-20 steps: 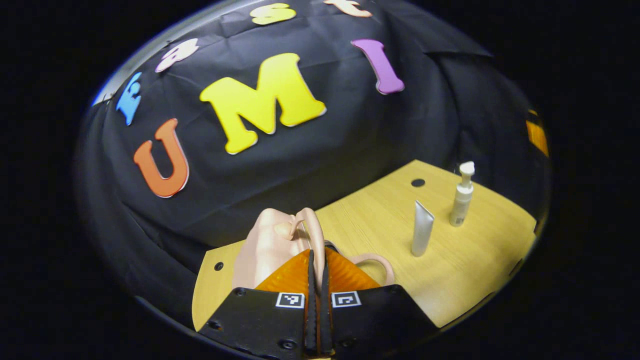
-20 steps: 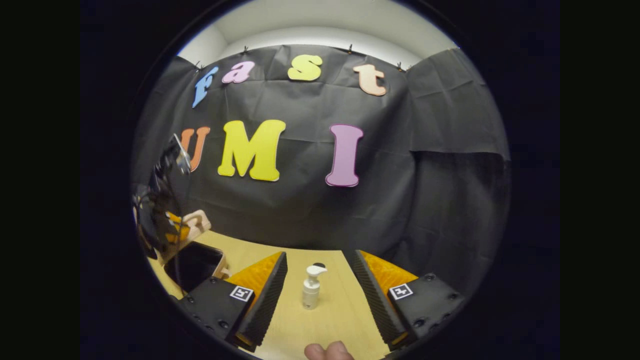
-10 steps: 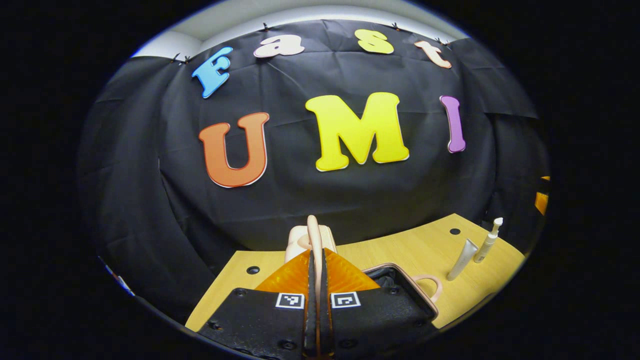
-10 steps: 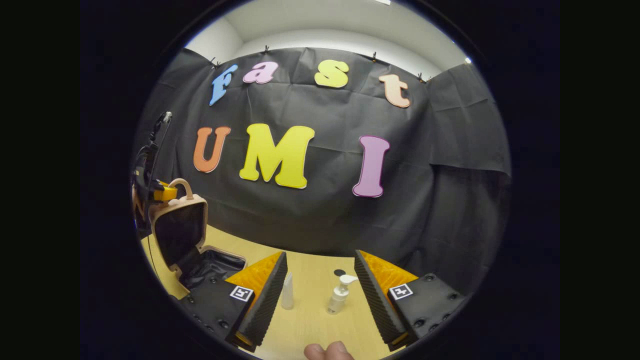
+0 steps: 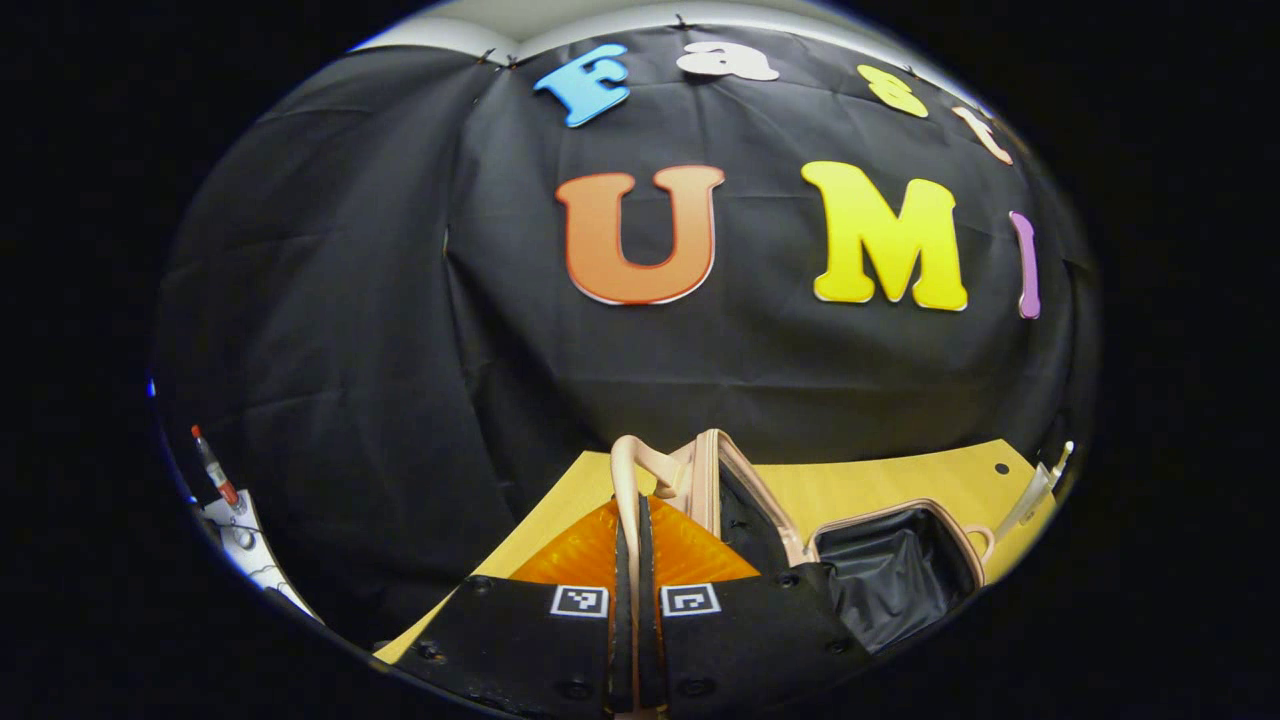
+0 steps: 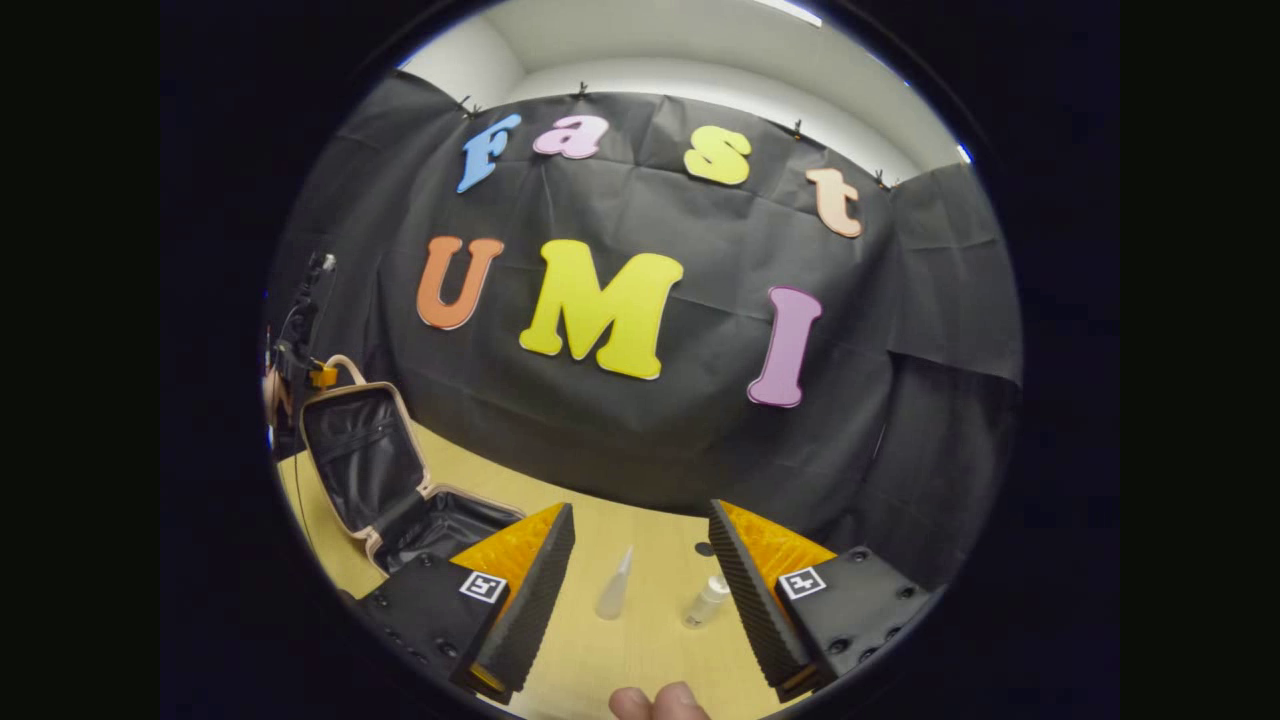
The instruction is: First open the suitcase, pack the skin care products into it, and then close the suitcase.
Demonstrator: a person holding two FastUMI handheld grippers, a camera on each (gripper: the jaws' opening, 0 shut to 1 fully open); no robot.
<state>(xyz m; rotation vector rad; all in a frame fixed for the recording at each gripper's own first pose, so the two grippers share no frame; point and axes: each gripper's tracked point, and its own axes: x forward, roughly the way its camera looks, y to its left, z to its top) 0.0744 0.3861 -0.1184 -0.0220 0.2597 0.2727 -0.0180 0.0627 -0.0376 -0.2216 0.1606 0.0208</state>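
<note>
Pinkish suitcase (image 6: 385,480) lid's up, left gripper (image 5: 630,520) pinching its handle (image 5: 628,470); right gripper (image 6: 640,560), spread wide, takes the tube (image 6: 612,597) mid-table next.

We see black cloth (image 6: 620,440) hanging in creases as the booth's wall, pinned along its top edge. Above it runs a pale wall and ceiling (image 6: 640,60), brightly lit. Below, a light wood-grain bench (image 6: 640,640) with a small dark round hole (image 6: 703,549) meets the cloth.
</note>
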